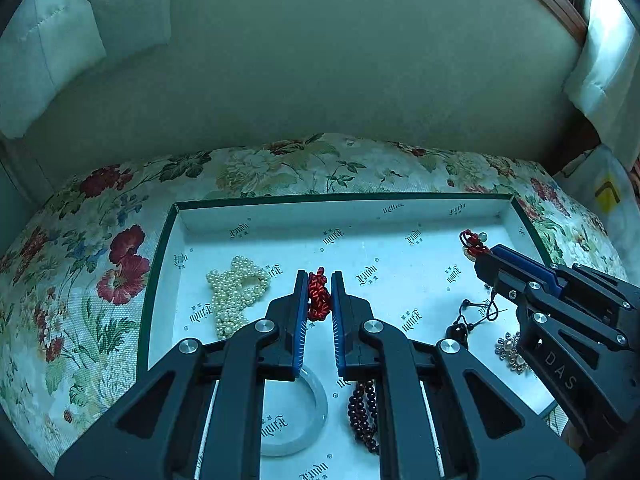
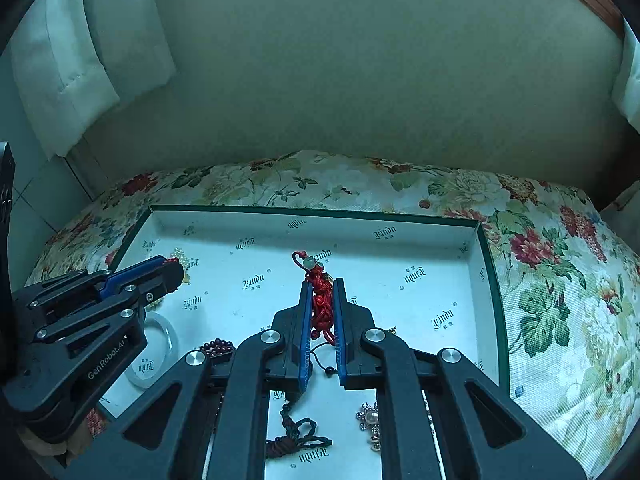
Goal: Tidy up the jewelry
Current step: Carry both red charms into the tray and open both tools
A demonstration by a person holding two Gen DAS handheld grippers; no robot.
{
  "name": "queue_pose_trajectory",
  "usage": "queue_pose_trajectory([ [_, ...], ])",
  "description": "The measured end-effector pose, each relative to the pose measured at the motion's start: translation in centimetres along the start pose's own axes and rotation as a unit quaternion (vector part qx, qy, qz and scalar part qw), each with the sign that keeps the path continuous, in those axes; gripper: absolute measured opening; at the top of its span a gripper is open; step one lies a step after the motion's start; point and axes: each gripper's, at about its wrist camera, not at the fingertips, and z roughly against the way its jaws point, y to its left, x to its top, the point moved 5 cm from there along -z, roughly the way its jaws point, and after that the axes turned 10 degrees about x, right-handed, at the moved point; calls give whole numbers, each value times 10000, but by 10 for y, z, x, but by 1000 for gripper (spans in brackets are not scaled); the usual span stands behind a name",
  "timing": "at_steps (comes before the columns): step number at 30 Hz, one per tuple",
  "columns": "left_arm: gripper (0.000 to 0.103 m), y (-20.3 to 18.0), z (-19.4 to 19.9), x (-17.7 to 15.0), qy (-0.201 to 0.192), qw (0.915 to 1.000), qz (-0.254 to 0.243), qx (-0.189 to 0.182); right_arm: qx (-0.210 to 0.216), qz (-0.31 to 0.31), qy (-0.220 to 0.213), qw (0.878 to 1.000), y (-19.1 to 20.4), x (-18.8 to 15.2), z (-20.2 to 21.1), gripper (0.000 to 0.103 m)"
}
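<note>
A shallow white box (image 1: 400, 205) (image 2: 486, 272) with a dark green rim lies on a floral cushion. My left gripper (image 1: 319, 280) (image 2: 170, 266) is shut on a red knotted cord piece (image 1: 319, 295) above the box's middle. My right gripper (image 2: 322, 286) (image 1: 486, 256) is shut on another red cord charm (image 2: 322, 300) (image 1: 474, 242) with a pale green bead, near the box's right side. In the box lie a pearl strand (image 1: 236, 294), a pale jade bangle (image 1: 312, 416) (image 2: 160, 344), dark red beads (image 1: 364, 416) (image 2: 216, 347), a black cord pendant (image 1: 464, 328) (image 2: 296, 436) and a beaded brooch (image 1: 508, 352) (image 2: 370, 420).
The floral cushion (image 1: 92, 264) (image 2: 560, 300) surrounds the box, with the chair's pale backrest (image 1: 320, 60) behind. A white curtain (image 2: 80, 52) hangs at left and a bag (image 1: 604, 196) stands at the far right.
</note>
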Motion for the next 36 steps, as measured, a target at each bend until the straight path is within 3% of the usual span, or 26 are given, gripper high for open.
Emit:
queue_pose_trajectory([
  [17, 12, 1, -27, -6, 265, 9996, 57, 110, -76, 16, 270, 9996, -3, -7, -26, 10],
  [24, 20, 0, -29, -7, 260, 9996, -14, 147, -49, -79, 255, 9996, -4, -7, -28, 11],
  [26, 26, 0, -29, -7, 260, 9995, -27, 167, -57, -66, 255, 9996, -3, -7, -28, 11],
  [27, 37, 0, -28, -7, 244, 9995, -20, 187, -57, -71, 254, 9996, -3, -7, -28, 11],
  [28, 43, 1, -26, -7, 210, 9996, -4, 205, -53, -81, 247, 9996, -3, -6, -28, 11],
  [33, 48, 1, -23, -4, 123, 9996, -18, 249, -67, -115, 188, 9997, -4, -5, -25, 12],
  [36, 56, 2, -20, -4, 75, 9996, 9, 286, -58, -162, 199, 9997, -6, -5, -25, 12],
])
